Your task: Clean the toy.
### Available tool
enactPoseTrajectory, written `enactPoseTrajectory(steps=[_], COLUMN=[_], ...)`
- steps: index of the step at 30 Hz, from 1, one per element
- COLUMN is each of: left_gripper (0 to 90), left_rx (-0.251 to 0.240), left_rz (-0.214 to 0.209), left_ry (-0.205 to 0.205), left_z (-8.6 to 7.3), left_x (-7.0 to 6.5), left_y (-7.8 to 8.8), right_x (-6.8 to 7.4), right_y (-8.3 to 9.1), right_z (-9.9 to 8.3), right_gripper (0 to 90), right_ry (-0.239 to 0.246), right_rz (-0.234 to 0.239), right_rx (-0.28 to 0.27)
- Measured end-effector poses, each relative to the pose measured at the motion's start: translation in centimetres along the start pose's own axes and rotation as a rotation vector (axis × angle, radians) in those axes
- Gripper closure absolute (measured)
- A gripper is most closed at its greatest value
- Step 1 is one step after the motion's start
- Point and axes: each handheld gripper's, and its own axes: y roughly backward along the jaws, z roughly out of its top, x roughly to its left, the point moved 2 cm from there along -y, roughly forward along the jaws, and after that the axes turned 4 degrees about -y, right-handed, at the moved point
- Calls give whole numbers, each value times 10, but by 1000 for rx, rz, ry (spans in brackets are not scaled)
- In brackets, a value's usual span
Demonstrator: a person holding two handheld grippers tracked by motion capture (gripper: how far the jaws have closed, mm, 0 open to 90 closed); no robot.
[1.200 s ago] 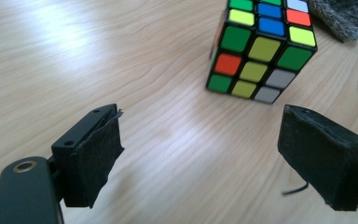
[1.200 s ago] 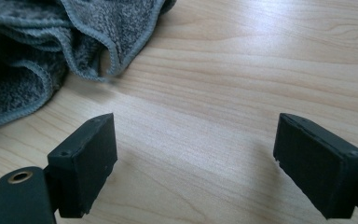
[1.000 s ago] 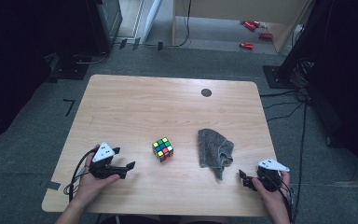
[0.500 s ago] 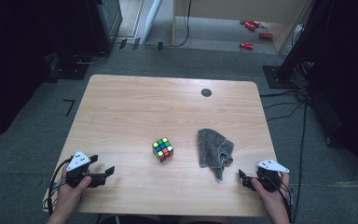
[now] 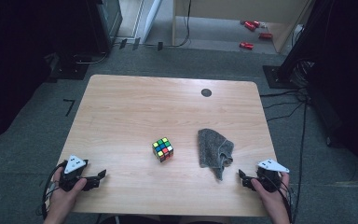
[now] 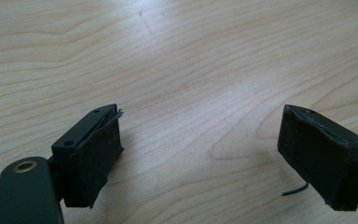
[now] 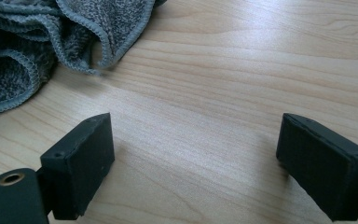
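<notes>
Jaws are held spread and empty on both the left gripper (image 5: 103, 174) and right gripper (image 5: 240, 175) at the counter's (image 5: 168, 107) near corners; the grey cloth (image 5: 215, 150) lies just ahead of the right one, the cube (image 5: 163, 149) beside it. In the right gripper view, the cloth (image 7: 42, 42) is seen beyond the gaping jaws.

No legible text or labels anywhere

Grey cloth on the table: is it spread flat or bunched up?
Bunched up. The grey cloth lies crumpled in folds on the table, its hemmed edges curling over each other in the right gripper view.
</notes>
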Motion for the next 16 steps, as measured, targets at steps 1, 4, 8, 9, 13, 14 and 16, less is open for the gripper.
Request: enactPoseTrajectory(steps=[1, 4, 8, 9, 13, 14, 16], left_gripper=[140, 133, 130, 129, 129, 129, 129], left_rx=[7, 10, 10, 9, 9, 9, 9], left_rz=[14, 6, 8, 8, 10, 11, 11], left_ry=[-19, -21, -18, -17, -14, -13, -13], left_z=[0, 1, 1, 1, 2, 2, 2], left_x=[-2, -3, -4, -4, -3, -3, -3], left_y=[-1, -1, -2, -2, -2, -2, -2], right_x=[0, 0, 0, 0, 0, 0, 0], right_y=[0, 0, 0, 0, 0, 0, 0], right_z=[0, 0, 0, 0, 0, 0, 0], right_gripper=[111, 109, 108, 107, 105, 104, 103], right_ry=[0, 1, 0, 0, -1, -2, -3], right_rz=[0, -1, -2, -2, -3, -3, -4], right_rx=[0, 1, 2, 2, 2, 2, 2])
